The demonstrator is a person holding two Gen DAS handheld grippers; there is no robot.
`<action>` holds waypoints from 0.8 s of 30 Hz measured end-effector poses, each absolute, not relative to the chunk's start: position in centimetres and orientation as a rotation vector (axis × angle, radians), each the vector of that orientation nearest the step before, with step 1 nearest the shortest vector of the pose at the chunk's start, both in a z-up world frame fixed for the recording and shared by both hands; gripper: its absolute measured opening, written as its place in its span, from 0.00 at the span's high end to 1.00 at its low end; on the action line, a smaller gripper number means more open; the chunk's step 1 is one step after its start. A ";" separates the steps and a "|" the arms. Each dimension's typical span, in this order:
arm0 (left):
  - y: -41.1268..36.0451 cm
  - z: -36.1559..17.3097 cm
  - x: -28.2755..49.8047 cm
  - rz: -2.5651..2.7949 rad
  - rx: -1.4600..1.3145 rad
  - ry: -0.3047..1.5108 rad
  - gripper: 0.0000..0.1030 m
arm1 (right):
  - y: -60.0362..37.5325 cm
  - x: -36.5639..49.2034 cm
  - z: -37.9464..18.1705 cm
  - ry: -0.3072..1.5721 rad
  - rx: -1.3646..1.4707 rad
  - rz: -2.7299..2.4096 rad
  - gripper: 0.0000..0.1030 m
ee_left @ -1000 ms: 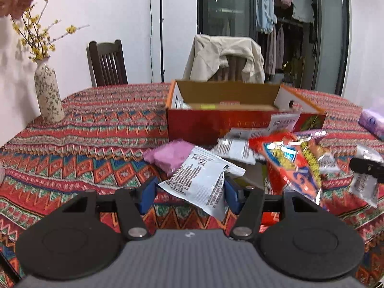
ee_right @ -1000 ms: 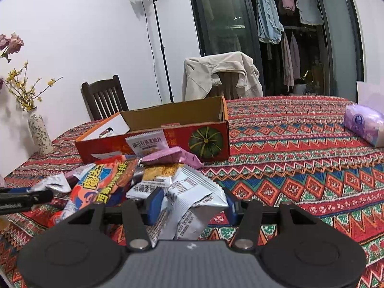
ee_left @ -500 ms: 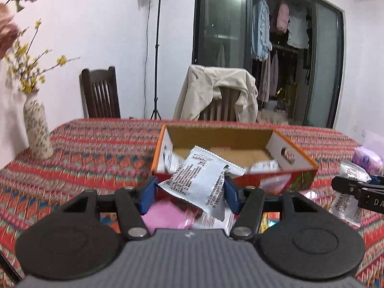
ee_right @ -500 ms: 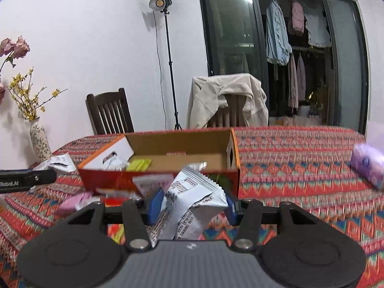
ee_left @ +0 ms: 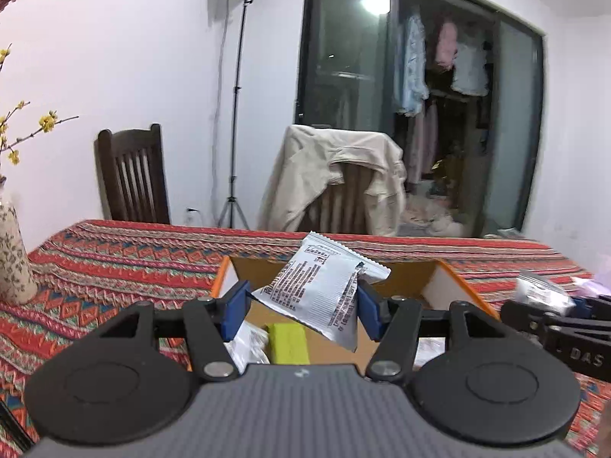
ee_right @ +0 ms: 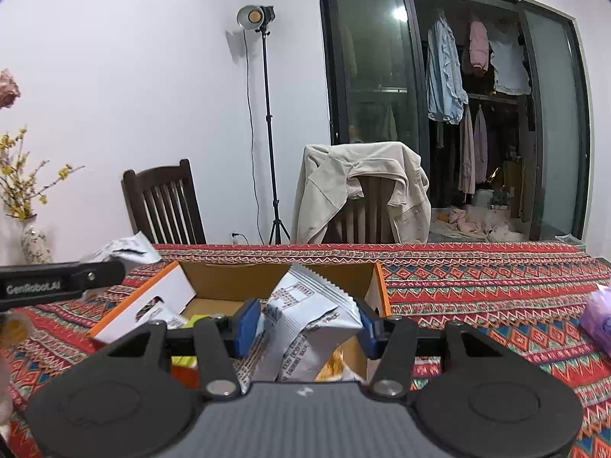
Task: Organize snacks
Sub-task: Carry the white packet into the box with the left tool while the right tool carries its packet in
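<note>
Left gripper (ee_left: 301, 311): blue pads closed partway on a white snack packet (ee_left: 324, 290), which is clamped by its two side edges and held tilted above the open cardboard box (ee_left: 450, 286). Right gripper (ee_right: 305, 322): pads likewise closed partway on a second white packet (ee_right: 309, 316), crumpled between them and held above the same box (ee_right: 378, 286), near its right end wall. Each gripper is also visible from the other's camera: the right one at the right edge of the left wrist view (ee_left: 565, 320) with its packet (ee_left: 542, 292), the left one at the left edge of the right wrist view (ee_right: 65, 280) with its packet (ee_right: 122, 250). Box interior: a yellow-green pack (ee_left: 288, 343) lies on the floor of the box, with a white packet (ee_left: 248, 343) just beside it on the left; other contents are hidden behind the grippers. The box stands on a bench covered with a red patterned cloth (ee_right: 477, 286). A purple tissue pack (ee_right: 597, 320) lies on the cloth well to the right. A patterned vase (ee_right: 34, 244) with yellow blossom stands at the far left. Beyond the bench: a dark wooden chair (ee_right: 164, 202), a second chair draped with a beige jacket (ee_right: 362, 187), a light stand (ee_right: 263, 114), and an open wardrobe with hanging clothes (ee_right: 477, 76).
</note>
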State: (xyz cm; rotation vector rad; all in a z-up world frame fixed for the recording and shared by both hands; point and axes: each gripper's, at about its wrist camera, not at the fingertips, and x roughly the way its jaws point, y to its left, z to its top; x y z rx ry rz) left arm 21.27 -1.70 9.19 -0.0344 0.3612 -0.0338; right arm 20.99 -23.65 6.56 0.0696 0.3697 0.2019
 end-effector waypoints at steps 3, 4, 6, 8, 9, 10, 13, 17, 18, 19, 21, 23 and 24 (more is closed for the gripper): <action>-1.9 8.8 24.0 -0.018 -0.031 0.379 0.42 | -23.3 23.6 6.3 0.395 0.065 0.192 0.50; -1.9 8.7 24.6 -0.016 -0.034 0.381 0.42 | -23.1 24.4 6.1 0.401 0.059 0.186 0.50; -1.8 8.2 25.8 -0.012 -0.046 0.383 0.42 | -22.7 25.9 5.7 0.411 0.053 0.177 0.50; -1.7 7.4 26.5 -0.018 -0.059 0.388 0.42 | -22.7 26.8 5.1 0.415 0.067 0.176 0.50; -1.5 7.0 26.7 -0.021 -0.058 0.391 0.42 | -22.7 27.1 4.8 0.415 0.072 0.180 0.50; -1.5 6.5 26.9 -0.024 -0.051 0.396 0.42 | -22.5 27.4 4.4 0.415 0.069 0.183 0.50; -1.5 5.4 27.6 -0.019 -0.027 0.421 0.42 | -22.3 28.1 3.3 0.436 0.057 0.189 0.50; -1.2 4.7 28.0 -0.017 -0.031 0.443 0.42 | -22.6 28.6 2.5 0.454 0.073 0.199 0.50; -1.3 4.6 28.0 -0.014 -0.026 0.443 0.42 | -22.6 28.7 2.3 0.459 0.077 0.202 0.50; -1.3 4.5 28.0 -0.015 -0.024 0.443 0.42 | -22.6 28.7 2.2 0.464 0.078 0.205 0.50; -1.3 4.4 28.0 -0.018 -0.022 0.443 0.42 | -22.6 28.8 1.9 0.473 0.079 0.209 0.50; -1.2 4.5 27.8 -0.019 -0.028 0.436 0.35 | -22.7 28.8 1.8 0.480 0.078 0.207 0.45; -1.1 4.5 27.7 -0.015 -0.036 0.430 0.28 | -22.7 28.8 1.8 0.484 0.078 0.200 0.41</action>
